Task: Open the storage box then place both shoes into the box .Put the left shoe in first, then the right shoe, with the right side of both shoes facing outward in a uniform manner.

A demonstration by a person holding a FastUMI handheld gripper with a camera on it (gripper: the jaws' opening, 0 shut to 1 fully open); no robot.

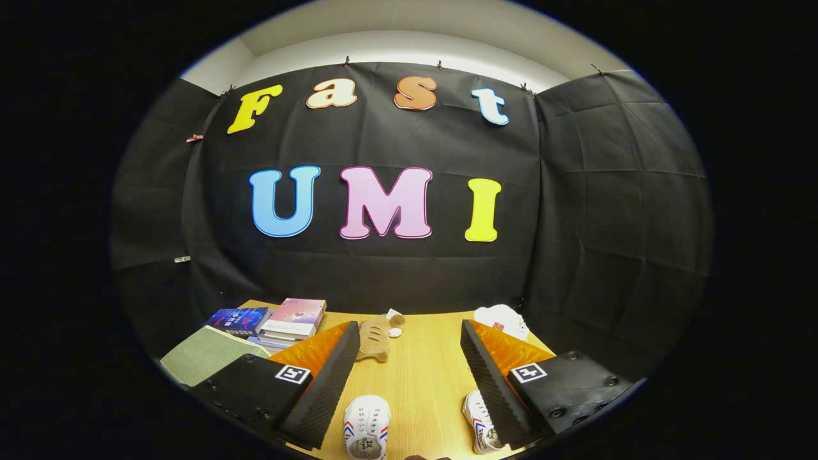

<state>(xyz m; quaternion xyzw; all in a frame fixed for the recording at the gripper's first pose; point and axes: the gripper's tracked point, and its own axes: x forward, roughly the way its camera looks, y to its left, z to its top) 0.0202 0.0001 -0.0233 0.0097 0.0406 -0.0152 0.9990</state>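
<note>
The fingers (409, 383) gape wide, holding nothing. 2 white shoes sit on the worktop (422, 377): one (366, 427) at 6 o'clock between them, another (480, 429) at 5 o'clock. Likely light and soft; pinch the heel collar.

My gripper (409, 377) fingers, spread apart, wear ribbed matt black pads; at twelve o'clock lies the pale, smooth wood-grain table (422, 377); white canvas shoes (366, 427).

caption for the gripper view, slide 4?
Open gripper above wooden table, two white shoes near its fingers, books and plush toy beyond.
</note>
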